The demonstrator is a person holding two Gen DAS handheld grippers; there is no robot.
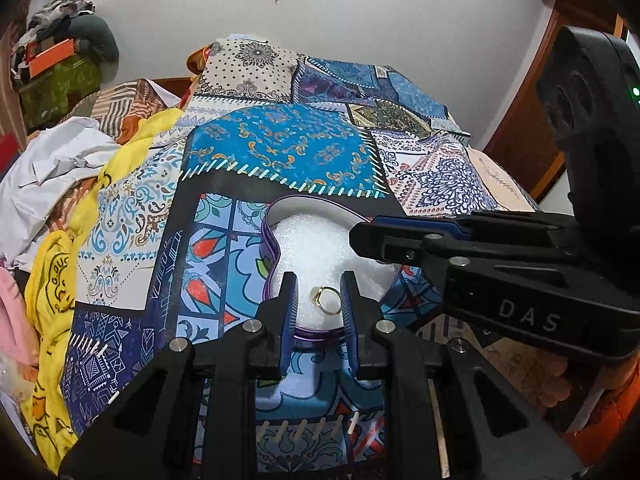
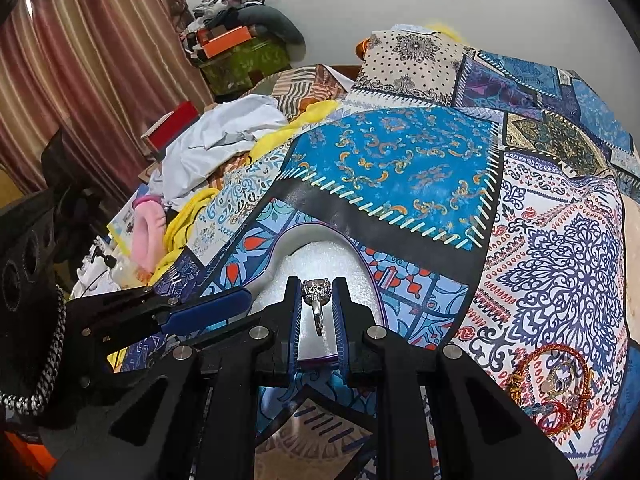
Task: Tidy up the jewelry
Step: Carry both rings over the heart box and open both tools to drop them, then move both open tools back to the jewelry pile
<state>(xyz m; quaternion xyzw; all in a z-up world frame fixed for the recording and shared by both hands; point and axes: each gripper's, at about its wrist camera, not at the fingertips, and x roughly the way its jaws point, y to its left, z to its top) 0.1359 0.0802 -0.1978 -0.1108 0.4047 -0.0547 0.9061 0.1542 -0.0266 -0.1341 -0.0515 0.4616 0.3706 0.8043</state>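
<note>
A purple-rimmed box (image 1: 267, 240) (image 2: 316, 358) lined with white foam lies on the patchwork bedspread (image 1: 280, 148). In the left wrist view my left gripper (image 1: 319, 294) hangs over the near end of the foam. It is shut on a thin gold ring (image 1: 329, 300), which presses against the right pad. In the right wrist view my right gripper (image 2: 316, 294) is shut on a silver ring (image 2: 317, 294) with a large stone setting, held upright over the same foam. Each gripper also shows in the other's view, reaching over the box edge: the right gripper (image 1: 356, 238) and the left gripper (image 2: 245, 296).
A tangle of red and gold bracelets (image 2: 552, 392) lies on the spread at the near right. White and yellow clothes (image 1: 68, 160) are heaped along the left side, with a red box (image 2: 172, 124) and stacked bags behind them. A wall stands beyond the bed.
</note>
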